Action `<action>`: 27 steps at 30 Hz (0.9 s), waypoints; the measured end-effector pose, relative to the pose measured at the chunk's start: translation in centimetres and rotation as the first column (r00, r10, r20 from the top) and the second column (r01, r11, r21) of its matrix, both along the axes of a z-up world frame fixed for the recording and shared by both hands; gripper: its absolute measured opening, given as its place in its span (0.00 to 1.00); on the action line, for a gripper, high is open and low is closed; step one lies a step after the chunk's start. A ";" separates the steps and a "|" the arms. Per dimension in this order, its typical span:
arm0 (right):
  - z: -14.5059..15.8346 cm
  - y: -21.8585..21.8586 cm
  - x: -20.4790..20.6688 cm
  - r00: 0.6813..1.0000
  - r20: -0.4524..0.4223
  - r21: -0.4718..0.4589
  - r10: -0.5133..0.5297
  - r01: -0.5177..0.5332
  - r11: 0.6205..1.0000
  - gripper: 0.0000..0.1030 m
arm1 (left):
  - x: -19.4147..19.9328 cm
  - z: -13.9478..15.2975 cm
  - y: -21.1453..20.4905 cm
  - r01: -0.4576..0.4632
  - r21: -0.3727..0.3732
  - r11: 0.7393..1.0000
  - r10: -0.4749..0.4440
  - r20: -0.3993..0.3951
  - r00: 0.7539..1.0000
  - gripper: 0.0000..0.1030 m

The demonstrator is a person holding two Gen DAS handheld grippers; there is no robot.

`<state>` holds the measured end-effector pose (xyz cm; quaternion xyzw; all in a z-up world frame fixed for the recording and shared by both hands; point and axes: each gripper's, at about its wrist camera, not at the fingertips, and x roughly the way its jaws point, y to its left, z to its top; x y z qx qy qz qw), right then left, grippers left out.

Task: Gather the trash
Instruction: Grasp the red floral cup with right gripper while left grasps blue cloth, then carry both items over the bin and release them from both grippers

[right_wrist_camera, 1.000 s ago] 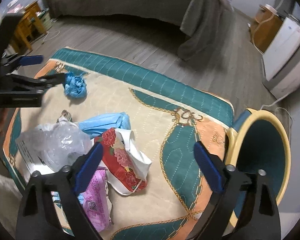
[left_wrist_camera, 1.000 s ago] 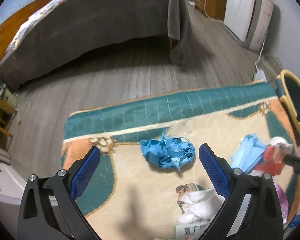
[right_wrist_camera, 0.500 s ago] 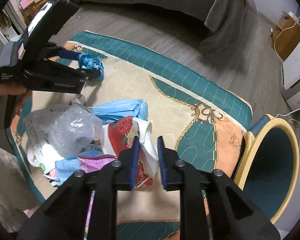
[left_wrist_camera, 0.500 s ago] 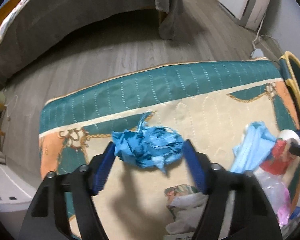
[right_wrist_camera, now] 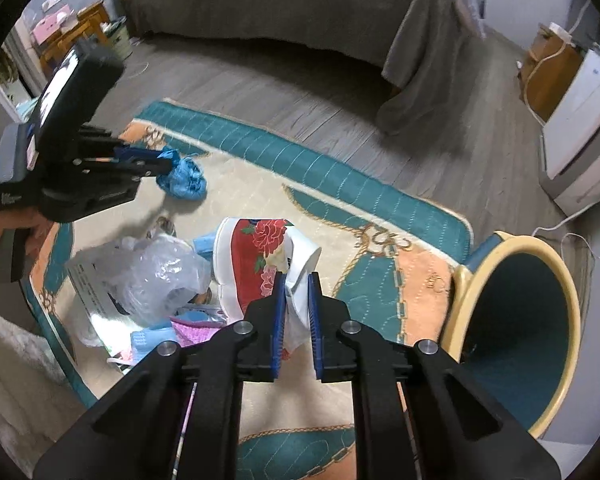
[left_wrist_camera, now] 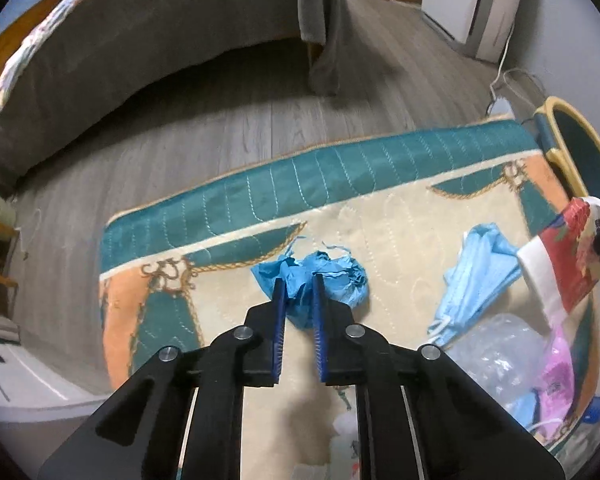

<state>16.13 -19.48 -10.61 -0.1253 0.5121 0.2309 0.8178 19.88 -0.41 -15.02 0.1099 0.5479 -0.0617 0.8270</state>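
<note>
On the patterned rug (left_wrist_camera: pixel 340 172) lies a crumpled blue paper wad (left_wrist_camera: pixel 340 280). My left gripper (left_wrist_camera: pixel 298 280) points down at it, jaws closing, and its pads press on the wad's left part. The right wrist view shows the same left gripper (right_wrist_camera: pixel 160 164) on the wad (right_wrist_camera: pixel 186 180). My right gripper (right_wrist_camera: pixel 296 278) is shut on the white edge of a red floral packet (right_wrist_camera: pixel 256 256), which hangs tilted above the rug. In the left wrist view that packet (left_wrist_camera: pixel 568 256) sits at the far right.
A teal bin with a yellow rim (right_wrist_camera: pixel 462 304) stands open at the rug's right end. More litter lies between the grippers: a light blue mask (left_wrist_camera: pixel 480 264), a clear plastic bag (right_wrist_camera: pixel 156 272), a pink wrapper (left_wrist_camera: pixel 556 372). A grey-covered bed (right_wrist_camera: pixel 280 8) is beyond.
Both grippers went from wide open to closed. The left one closed around the blue wad. The right one closed on the floral packet, which has risen off the pile.
</note>
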 end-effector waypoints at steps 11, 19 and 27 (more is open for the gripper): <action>3.6 -1.3 -0.6 0.988 0.075 0.060 -0.138 0.134 0.989 0.10 | -2.5 5.1 1.2 0.003 -0.017 1.000 0.001 0.178 0.984 0.11; 6.3 -2.6 -0.1 0.954 0.139 0.112 -0.264 0.250 0.962 0.10 | -4.2 9.8 1.3 0.033 -0.073 0.997 -0.010 0.295 0.955 0.11; 7.4 -5.9 0.3 0.907 0.171 0.135 -0.384 0.365 0.921 0.10 | -4.9 12.7 -1.4 0.103 -0.118 0.988 -0.053 0.367 0.929 0.11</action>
